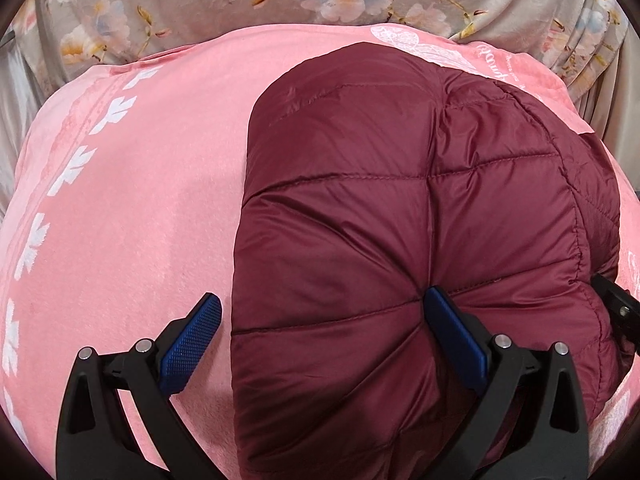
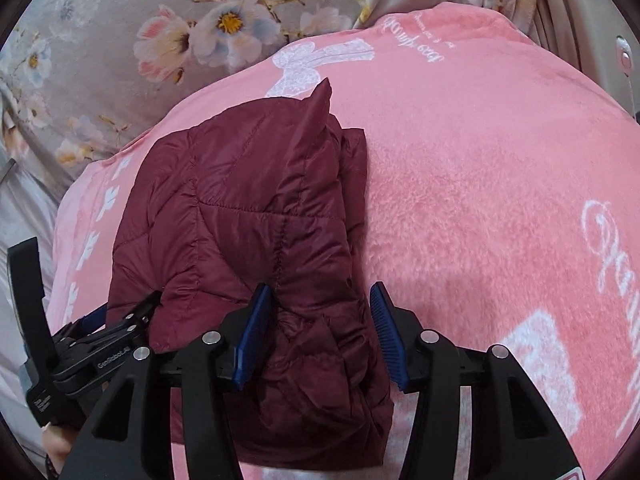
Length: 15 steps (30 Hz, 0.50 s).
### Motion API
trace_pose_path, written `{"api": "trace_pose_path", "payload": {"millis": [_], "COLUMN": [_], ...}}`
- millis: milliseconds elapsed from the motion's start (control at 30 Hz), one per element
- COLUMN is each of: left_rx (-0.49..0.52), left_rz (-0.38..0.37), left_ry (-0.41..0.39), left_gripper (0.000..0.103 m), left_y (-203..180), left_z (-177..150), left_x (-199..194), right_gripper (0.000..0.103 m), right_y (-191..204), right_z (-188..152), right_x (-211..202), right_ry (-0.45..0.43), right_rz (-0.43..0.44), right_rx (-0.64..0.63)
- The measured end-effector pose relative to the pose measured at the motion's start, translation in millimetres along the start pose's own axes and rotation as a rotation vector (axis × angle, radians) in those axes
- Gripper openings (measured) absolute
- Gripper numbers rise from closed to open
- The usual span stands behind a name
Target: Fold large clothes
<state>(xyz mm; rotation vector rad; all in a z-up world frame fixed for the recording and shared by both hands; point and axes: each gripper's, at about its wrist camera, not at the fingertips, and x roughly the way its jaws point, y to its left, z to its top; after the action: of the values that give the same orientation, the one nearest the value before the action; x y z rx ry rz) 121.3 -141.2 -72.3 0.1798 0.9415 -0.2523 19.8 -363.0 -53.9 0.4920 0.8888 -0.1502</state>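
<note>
A maroon quilted puffer jacket lies folded into a compact bundle on a pink blanket. My left gripper is open, its jaws straddling the bundle's near left edge, the right pad pressing into the fabric. In the right wrist view the jacket lies left of centre. My right gripper is open around the bundle's near right edge, its left pad pushed into the fabric. The left gripper's body shows at the lower left there.
The pink blanket with white leaf and letter prints covers the surface. A grey floral sheet lies beyond it, bunched at the far right. The right gripper's edge shows at the right.
</note>
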Motion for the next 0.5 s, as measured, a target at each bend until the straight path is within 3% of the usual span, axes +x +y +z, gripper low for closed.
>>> {"api": "trace_pose_path", "payload": {"millis": [200,233,267,333,500], "left_rx": [-0.005,-0.004,0.000,0.005,-0.030], "left_rz": [-0.002,0.000,0.004,0.003,-0.047], "left_ry": [-0.006,-0.009,-0.012,-0.011,0.019], "left_gripper": [0.098,0.098,0.098,0.098,0.098], "left_y": [3,2,2,1,9], "left_z": [-1,-2,-2,-3,-1], "left_x": [1,1,0,-1,1], "right_gripper": [0.056,0.048,0.030,0.019,0.017], "right_y": [20,20,19,11,-10], "right_z": [-22,-25,-29,-31,-35], "right_x": [-27,-26,-24,-27,-15], "right_ry": [0.018,0.016,0.006,-0.007,0.044], "right_rz": [0.012,0.003,-0.018,-0.023,-0.008], "right_rx": [-0.112,-0.120,-0.122,-0.076,0.025]}}
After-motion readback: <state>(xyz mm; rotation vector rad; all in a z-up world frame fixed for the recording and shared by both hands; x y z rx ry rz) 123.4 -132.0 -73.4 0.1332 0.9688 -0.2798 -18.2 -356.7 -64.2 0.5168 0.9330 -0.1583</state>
